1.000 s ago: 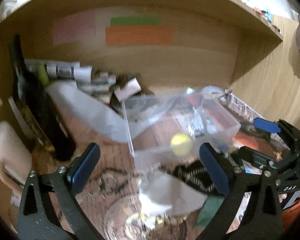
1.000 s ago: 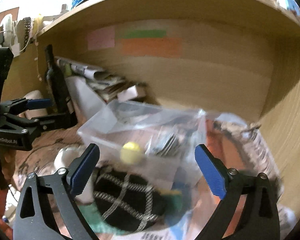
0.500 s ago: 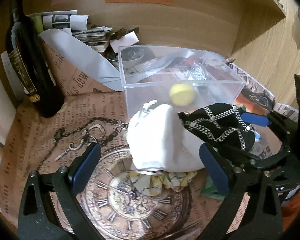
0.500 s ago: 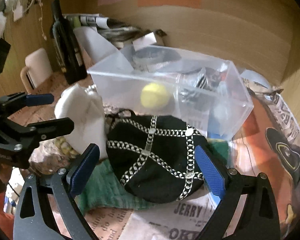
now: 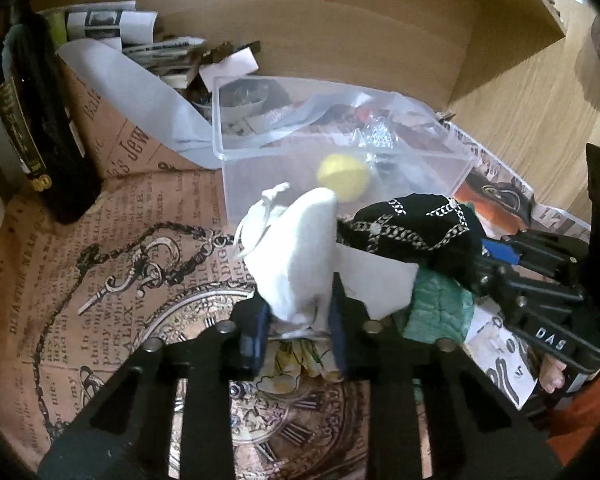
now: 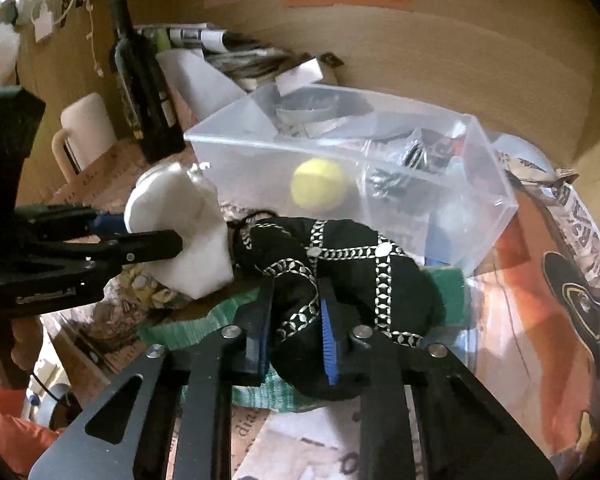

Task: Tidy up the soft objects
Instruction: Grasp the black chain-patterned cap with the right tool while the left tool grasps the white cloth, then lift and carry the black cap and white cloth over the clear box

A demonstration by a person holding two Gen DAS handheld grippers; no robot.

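White drawstring pouch [image 5: 296,256] upright, pinched at its base; black pouch [image 6: 340,272] with silver chain trim lying beside it, touching, atop green knit cloth [image 5: 440,304]. Yellow ball [image 6: 319,186] inside clear bin [image 6: 496,184].

A: Where are the cameras looking?
B: Each is peering forward along its own fingers, close over the desk, toward the wooden back wall.
A: Sharing anything?
B: Both are seeing the clear box [image 5: 340,148] [image 6: 352,168], left view from its left, right view from its right.
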